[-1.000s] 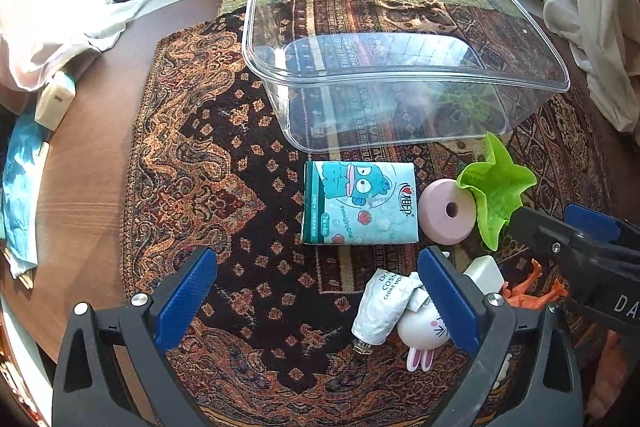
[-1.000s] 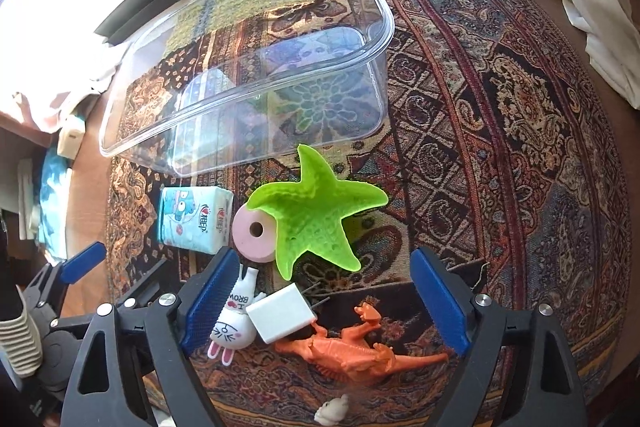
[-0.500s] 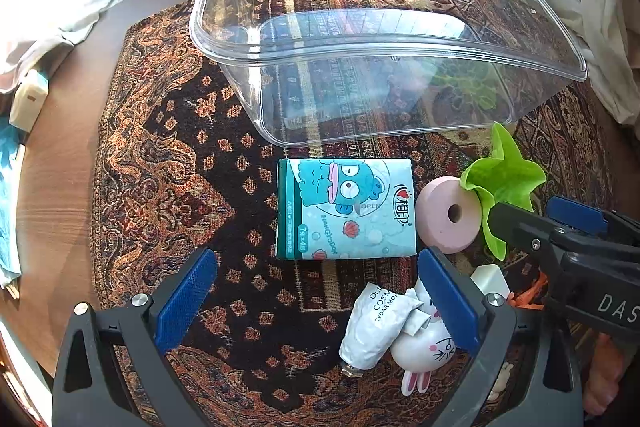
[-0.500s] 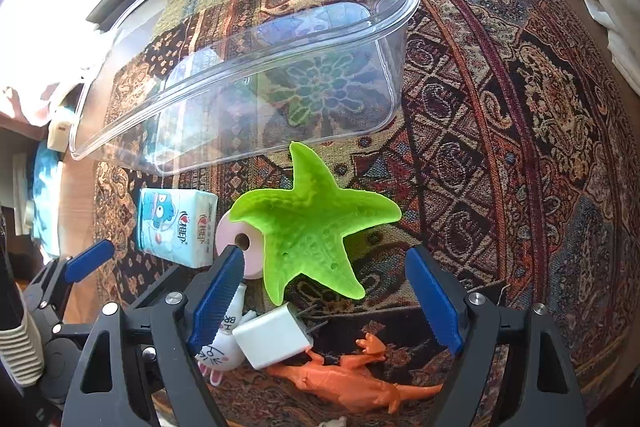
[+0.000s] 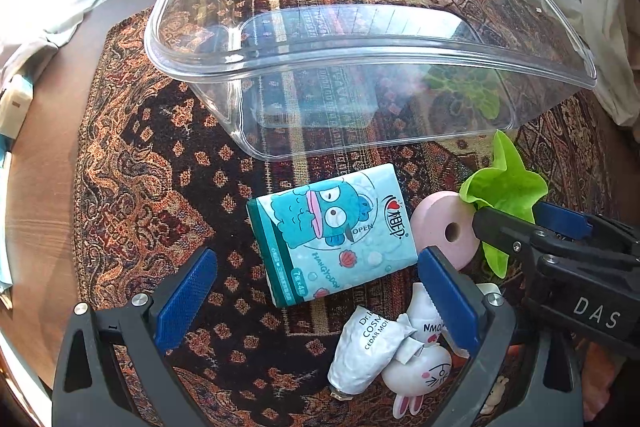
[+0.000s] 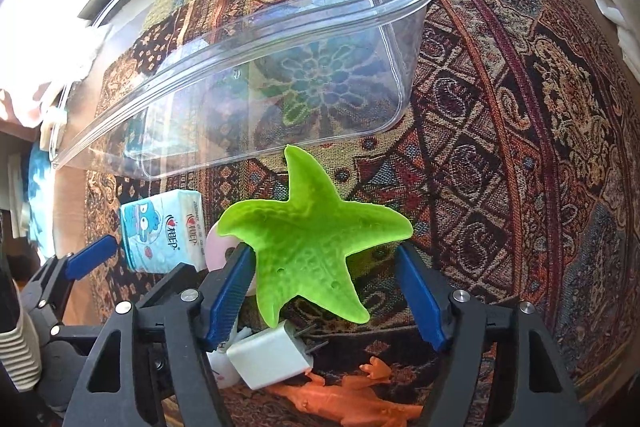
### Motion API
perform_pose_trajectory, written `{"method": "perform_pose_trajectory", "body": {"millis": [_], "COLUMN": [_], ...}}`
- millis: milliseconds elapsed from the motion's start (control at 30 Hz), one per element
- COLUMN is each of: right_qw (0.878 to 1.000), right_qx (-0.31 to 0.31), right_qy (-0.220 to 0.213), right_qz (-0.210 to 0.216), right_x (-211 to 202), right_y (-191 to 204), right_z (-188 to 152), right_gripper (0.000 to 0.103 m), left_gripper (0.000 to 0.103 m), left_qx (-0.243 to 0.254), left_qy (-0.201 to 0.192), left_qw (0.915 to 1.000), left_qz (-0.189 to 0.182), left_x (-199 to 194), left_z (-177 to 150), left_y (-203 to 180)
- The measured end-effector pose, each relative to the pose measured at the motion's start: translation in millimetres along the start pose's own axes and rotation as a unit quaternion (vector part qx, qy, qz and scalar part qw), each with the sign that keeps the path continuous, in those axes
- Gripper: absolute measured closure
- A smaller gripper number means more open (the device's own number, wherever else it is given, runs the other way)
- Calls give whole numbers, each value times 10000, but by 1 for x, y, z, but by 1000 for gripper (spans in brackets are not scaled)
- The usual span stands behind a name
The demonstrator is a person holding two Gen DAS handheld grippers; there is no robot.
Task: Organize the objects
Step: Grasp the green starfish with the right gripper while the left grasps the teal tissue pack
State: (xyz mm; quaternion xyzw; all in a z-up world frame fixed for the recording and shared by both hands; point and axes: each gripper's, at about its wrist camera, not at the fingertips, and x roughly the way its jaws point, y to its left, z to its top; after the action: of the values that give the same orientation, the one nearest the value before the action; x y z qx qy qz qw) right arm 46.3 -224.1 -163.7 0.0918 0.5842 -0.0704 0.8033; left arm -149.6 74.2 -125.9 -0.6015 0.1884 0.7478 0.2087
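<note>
Both grippers are closing in: the spread right gripper is straddling the green starfish; centre before clamping. The left gripper is hanging spread over the tissue pack.

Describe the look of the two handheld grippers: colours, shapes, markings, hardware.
The left gripper and the right gripper look alike: black plastic frames with triangular cut-outs, silver round screws at the joints, and two flat fingers faced with ribbed blue pads. Seen from the left wrist camera, the right gripper's black body bears white letters "DAS". No cables or sleeves are visible.
</note>
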Motion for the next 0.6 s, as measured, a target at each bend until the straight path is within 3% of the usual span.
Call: {"method": "perform_pose_trajectory", "body": {"millis": [100, 233, 600], "right_qw": [10000, 9999, 9994], "right_qx": [73, 141, 341], "right_qy": [1, -9, -64], "right_qz": [21, 69, -9], "right_x": [0, -3, -5], "right_y": [-1, -2, -4], "right_z": [1, 0, -3], "right_gripper": [39, 55, 57], "left_gripper": [1, 1, 5], "left_qx": [13, 42, 193], "left_qy": [12, 5, 81], "left_qw": [10000, 10000, 9997], "left_qz": [-37, -47, -92], "left_x": [-1, -2, 9], "left_z": [2, 4, 14], "left_y": [0, -2, -9]}}
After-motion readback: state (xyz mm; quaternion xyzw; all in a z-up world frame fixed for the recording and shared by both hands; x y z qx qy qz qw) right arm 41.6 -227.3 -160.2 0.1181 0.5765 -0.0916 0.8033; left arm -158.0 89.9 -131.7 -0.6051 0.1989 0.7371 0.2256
